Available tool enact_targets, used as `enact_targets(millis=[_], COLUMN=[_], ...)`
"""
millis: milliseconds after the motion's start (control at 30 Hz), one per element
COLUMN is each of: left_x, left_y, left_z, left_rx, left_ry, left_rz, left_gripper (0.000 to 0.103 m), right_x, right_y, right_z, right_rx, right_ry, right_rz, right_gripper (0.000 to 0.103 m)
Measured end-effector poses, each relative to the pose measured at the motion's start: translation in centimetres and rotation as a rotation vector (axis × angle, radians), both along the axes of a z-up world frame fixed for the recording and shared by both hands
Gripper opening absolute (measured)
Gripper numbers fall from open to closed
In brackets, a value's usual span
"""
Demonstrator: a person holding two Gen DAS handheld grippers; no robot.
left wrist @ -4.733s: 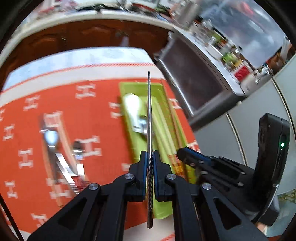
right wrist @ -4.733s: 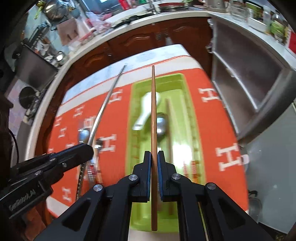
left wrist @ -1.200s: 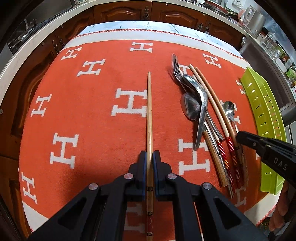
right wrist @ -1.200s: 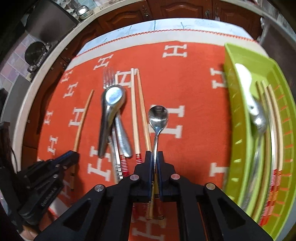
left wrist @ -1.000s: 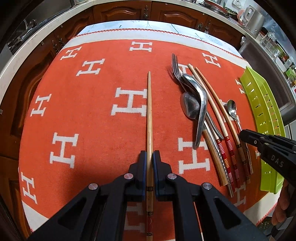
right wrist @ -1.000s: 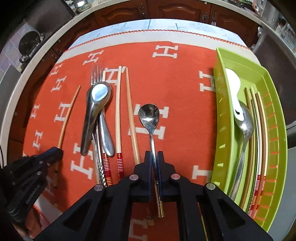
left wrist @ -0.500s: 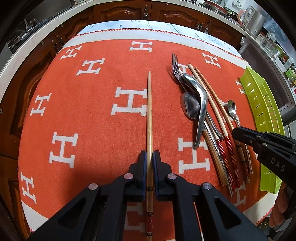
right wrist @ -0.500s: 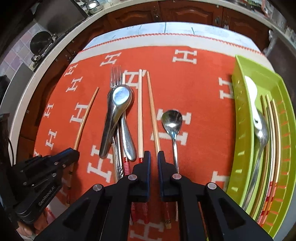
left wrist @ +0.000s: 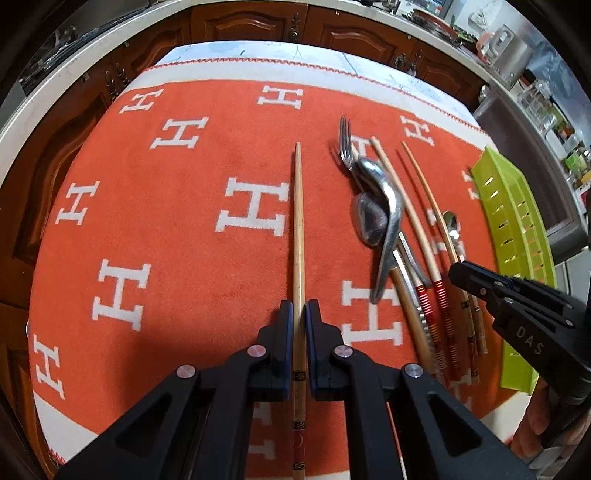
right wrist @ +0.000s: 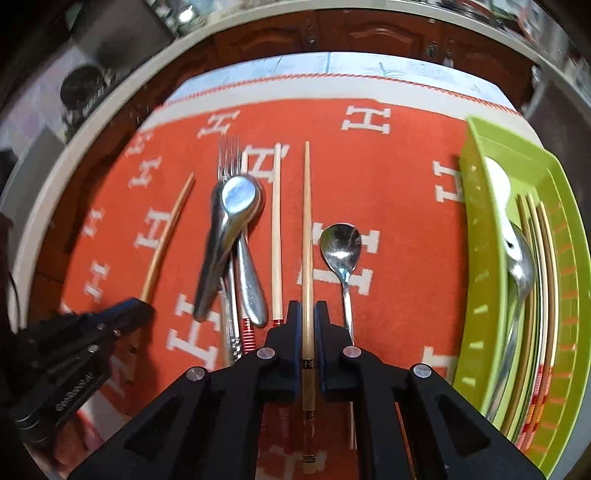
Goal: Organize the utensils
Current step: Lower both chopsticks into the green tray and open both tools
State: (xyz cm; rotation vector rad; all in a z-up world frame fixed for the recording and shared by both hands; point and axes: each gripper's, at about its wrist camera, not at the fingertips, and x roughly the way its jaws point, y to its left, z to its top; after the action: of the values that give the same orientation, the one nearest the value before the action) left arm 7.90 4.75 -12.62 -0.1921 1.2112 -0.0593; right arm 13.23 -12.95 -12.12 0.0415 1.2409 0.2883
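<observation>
My left gripper (left wrist: 298,321) is shut on the thick end of a wooden chopstick (left wrist: 298,221) that points away over the orange cloth (left wrist: 147,258). In the right wrist view, my right gripper (right wrist: 306,317) is shut on another wooden chopstick (right wrist: 307,221), which has a small metal spoon (right wrist: 340,243) just to its right. Left of that chopstick lie a pale chopstick (right wrist: 276,229), two large metal spoons (right wrist: 229,229) and a fork (right wrist: 227,155) in a pile. The green tray (right wrist: 476,258) at the right holds a white spoon, a metal spoon and several chopsticks.
The cloth covers a table with a white border at its far edge (left wrist: 295,62). Dark wooden cabinets (left wrist: 240,26) run behind it. A steel appliance (left wrist: 535,147) stands beyond the tray (left wrist: 517,236). A person's hand (left wrist: 532,432) shows at the lower right.
My right gripper has shifted left from the small spoon's handle to the chopstick beside it, which now sits between its fingers. The left gripper and its chopstick have stayed put.
</observation>
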Motion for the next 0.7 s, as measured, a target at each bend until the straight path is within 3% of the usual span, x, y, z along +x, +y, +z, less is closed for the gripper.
enact_targets(millis=[267,500,700], left_x=[0.1,1.5,3.0], left_y=[-3.2,-11.5,-19.0], left_z=[5.1,9.4,9.6], left_rx=[-0.101,-0.191,-0.251], left_ry=[-0.051,-0.076,-0.046], left_rz=[-0.075,-0.261,-0.36], left_gripper=[0.004,0.004,0.004], right_x=[-1.8,-3.3,-3.6], right_y=[-6.0,-14.1,-19.7], right_z=[5.3,9.6,8.7], right_rx=[0.171,0.17,0.104], right_ry=[-0.009,-0.063,-0.037], right_rz=[-0.112,-0.25,-0.342], right_gripper=[0.006,0.007,0.007])
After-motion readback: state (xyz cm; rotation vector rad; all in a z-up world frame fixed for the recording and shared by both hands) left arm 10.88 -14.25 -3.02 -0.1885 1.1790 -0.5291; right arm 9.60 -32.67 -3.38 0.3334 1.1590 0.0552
